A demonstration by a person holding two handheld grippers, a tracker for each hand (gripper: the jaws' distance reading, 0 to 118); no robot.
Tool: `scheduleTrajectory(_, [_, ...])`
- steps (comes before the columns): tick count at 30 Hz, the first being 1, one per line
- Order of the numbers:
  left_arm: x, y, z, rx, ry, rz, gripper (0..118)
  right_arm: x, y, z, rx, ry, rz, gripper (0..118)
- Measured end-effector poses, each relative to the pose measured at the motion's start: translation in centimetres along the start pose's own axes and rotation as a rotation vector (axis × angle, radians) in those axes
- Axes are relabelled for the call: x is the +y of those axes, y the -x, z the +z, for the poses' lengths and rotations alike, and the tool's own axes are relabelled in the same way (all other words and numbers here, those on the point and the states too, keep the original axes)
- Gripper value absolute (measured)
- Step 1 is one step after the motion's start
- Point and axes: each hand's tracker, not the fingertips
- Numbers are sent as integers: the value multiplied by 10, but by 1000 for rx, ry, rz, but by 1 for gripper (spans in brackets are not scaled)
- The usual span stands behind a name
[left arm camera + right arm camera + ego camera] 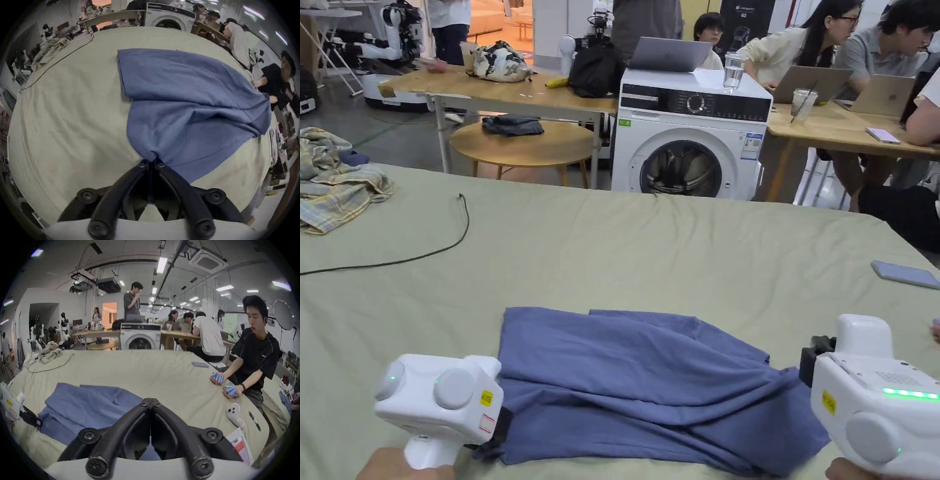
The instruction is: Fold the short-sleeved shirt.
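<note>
A blue short-sleeved shirt (pixel 650 381) lies rumpled and partly doubled over on the pale green sheet (pixel 650 256), near its front edge. My left gripper (pixel 495 436) is shut on the shirt's near left corner; in the left gripper view the cloth (pixel 186 97) bunches into the closed jaws (pixel 151 161). My right gripper (pixel 815 357) is at the shirt's right end, where a ridge of cloth runs up to it. Its jaws (pixel 150 400) are closed, with blue cloth (pixel 84 405) showing below them. The left gripper (pixel 32 419) also appears at the far left of the right gripper view.
A checked cloth pile (pixel 334 181) and a black cable (pixel 425 253) lie at the sheet's left. A phone (pixel 905 274) lies at the right edge. A person (pixel 254 356) sits at the right with hands on the sheet. A washing machine (pixel 690 144) and tables stand beyond.
</note>
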Motion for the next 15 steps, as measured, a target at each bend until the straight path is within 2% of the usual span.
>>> scheduleTrajectory(2, [-1, 5, 4, -11, -27, 34, 0, 0, -14, -3, -10, 39, 4, 5])
scheduleTrajectory(3, [0, 8, 6, -19, -32, 37, 0, -1, -21, -5, -8, 80, 21, 16])
scheduleTrajectory(4, [-1, 10, 9, -25, -47, 47, 0, -4, -28, -7, 2, 100, 16, 36])
scheduleTrajectory(5, [-1, 12, 12, -24, -62, 58, 0, -7, -34, -10, 1, 137, 18, 50])
scheduleTrajectory(6, [-1, 13, 14, -24, -66, 52, 0, -11, -39, -14, 3, 157, 8, 54])
scheduleTrajectory(12, [0, 20, 22, -11, -88, 65, 0, -31, -58, -53, 36, 314, -83, 54])
scheduleTrajectory(15, [-1, 20, 20, -6, -83, 56, 0, -43, -42, -65, 129, 395, -111, 54])
